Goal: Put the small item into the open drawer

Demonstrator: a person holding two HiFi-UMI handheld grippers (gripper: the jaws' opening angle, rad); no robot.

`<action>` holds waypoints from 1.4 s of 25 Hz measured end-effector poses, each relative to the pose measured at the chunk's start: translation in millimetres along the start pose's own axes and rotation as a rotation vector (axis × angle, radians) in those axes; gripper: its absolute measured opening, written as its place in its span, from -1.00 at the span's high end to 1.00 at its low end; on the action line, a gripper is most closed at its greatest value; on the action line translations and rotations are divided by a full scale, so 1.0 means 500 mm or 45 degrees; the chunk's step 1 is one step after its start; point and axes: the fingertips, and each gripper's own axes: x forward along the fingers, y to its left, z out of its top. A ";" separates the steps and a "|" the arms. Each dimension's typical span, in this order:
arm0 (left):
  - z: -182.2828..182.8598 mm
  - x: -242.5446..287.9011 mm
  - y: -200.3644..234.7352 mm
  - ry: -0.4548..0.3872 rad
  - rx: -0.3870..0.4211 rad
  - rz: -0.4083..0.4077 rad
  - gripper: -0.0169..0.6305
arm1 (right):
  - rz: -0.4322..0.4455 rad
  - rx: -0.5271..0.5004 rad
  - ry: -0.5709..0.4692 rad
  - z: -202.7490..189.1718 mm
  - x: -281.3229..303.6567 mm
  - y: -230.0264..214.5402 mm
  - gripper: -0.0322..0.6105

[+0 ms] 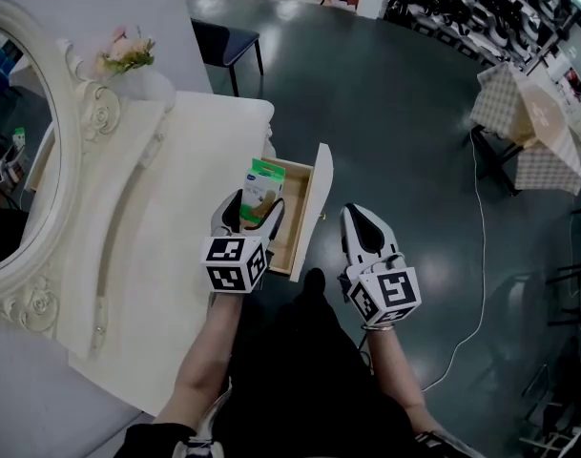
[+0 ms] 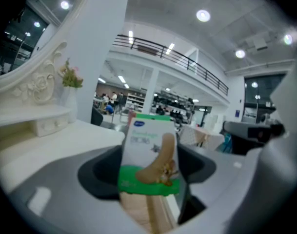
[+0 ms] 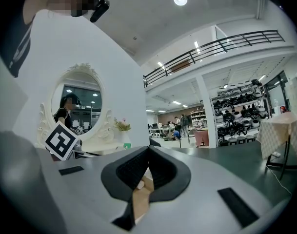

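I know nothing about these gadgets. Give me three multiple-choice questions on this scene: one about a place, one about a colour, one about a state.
1. Where is the small packet?
A. Flat on the tabletop.
B. In the left gripper, above the open drawer.
C. On the floor.

2. Which colour goes with the packet's white?
A. Red.
B. Green.
C. Black.

3. How do the right gripper's jaws stand?
A. Wide apart.
B. Closed on the packet.
C. Together, with nothing between them.

Answers:
1 B: the head view shows the packet upright between the left gripper's jaws, over the drawer.
2 B: the left gripper view shows a green band across its lower part.
3 C: the right gripper view shows the jaw tips meeting, with nothing held.
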 end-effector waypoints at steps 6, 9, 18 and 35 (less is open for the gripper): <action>0.000 0.054 0.004 0.028 0.004 0.014 -0.16 | 0.008 0.012 -0.006 0.002 0.032 -0.039 0.91; -0.002 0.083 0.009 0.049 0.002 0.023 -0.16 | 0.015 0.019 -0.003 0.003 0.054 -0.060 0.91; -0.045 0.179 0.017 0.162 -0.009 0.045 -0.16 | 0.043 0.035 0.005 0.008 0.109 -0.117 0.91; -0.266 0.301 0.087 0.540 0.007 0.168 -0.15 | 0.066 0.059 0.056 -0.007 0.162 -0.192 0.91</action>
